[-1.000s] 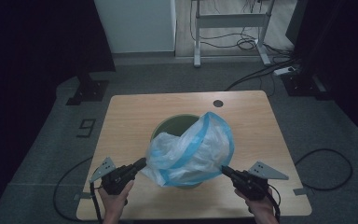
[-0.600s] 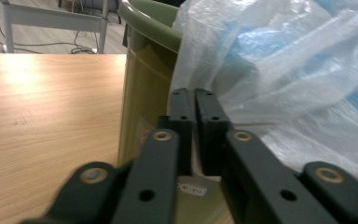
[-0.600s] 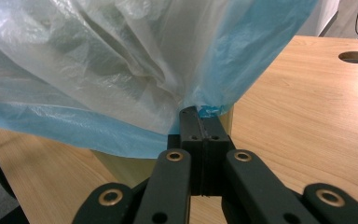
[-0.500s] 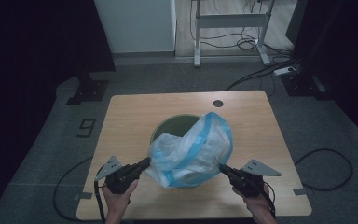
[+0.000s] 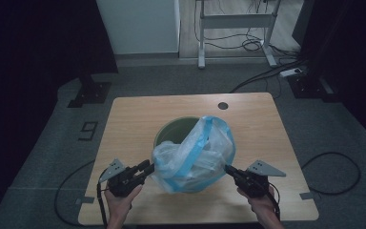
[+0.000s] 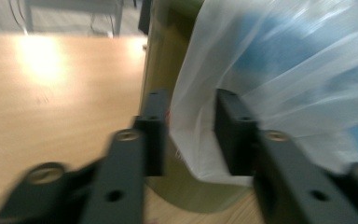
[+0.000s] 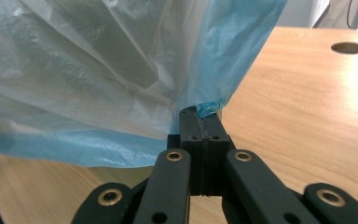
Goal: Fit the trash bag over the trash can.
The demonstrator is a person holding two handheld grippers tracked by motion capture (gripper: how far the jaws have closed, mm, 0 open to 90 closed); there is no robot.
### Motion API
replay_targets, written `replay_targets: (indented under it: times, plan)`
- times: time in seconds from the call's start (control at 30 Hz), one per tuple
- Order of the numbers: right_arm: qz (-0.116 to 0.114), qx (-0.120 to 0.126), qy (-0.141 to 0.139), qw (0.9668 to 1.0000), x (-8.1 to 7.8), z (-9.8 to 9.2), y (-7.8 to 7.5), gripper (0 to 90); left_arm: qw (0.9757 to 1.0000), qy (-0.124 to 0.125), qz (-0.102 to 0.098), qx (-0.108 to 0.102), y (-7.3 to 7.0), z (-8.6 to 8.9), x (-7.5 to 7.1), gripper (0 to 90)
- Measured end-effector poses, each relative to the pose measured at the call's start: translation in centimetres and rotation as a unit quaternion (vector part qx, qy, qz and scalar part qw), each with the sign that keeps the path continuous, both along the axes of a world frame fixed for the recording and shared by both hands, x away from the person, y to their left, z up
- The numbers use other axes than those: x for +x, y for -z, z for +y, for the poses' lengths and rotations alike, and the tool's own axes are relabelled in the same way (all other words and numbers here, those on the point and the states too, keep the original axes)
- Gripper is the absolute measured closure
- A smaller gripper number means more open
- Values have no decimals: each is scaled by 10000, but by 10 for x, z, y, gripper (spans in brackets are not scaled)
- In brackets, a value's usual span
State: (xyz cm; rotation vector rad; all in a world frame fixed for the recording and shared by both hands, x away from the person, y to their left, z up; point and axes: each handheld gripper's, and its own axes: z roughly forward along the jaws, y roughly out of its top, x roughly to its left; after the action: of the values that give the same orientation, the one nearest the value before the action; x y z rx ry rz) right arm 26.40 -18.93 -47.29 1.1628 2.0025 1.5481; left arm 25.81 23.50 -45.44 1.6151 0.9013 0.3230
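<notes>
A translucent white and blue plastic bag (image 5: 195, 157) drapes over a green bin (image 5: 171, 131) in the middle of the wooden table (image 5: 138, 114). My left gripper (image 5: 148, 167) is at the bag's left side. In the left gripper view its jaws have just been opening: the left gripper (image 6: 191, 133) stands open, with a fold of the bag (image 6: 279, 70) loose between the pads beside the bin (image 6: 165, 56). My right gripper (image 5: 228, 168) holds the bag's right side. In the right gripper view the right gripper (image 7: 200, 116) is shut on the blue edge of the bag (image 7: 98, 70).
A round cable hole (image 5: 223, 105) sits near the table's far edge, also seen in the right gripper view as a hole (image 7: 348, 47). Cables (image 5: 333, 162) lie on the grey floor around the table. A desk frame (image 5: 233, 28) stands behind.
The left gripper's jaws have parted from the bag's left edge. The bag's left side has sagged slightly. Both hands stay in place, and the right grip is unchanged.
</notes>
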Motion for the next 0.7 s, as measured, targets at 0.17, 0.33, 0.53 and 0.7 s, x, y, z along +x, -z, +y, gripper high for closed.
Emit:
replay_targets:
  times: [0.17, 0.33, 0.53, 0.7]
  plan:
    - [-115, 50, 57, 9999, -3, -8, -9, 883, 9992, 89, -371, -94, -22, 11, -21, 382]
    - [-169, 61, 57, 9998, -4, -9, -15, 884, 9980, 296, -549, -21, -41, 0, -28, 345]
    - [-181, 106, 48, 9998, -4, -8, -17, 884, 9961, 564, -620, 286, -49, -26, -26, 279]
    - [-170, 135, 16, 9998, -5, -8, -18, 884, 9931, 681, -707, 647, -55, -44, -24, 238]
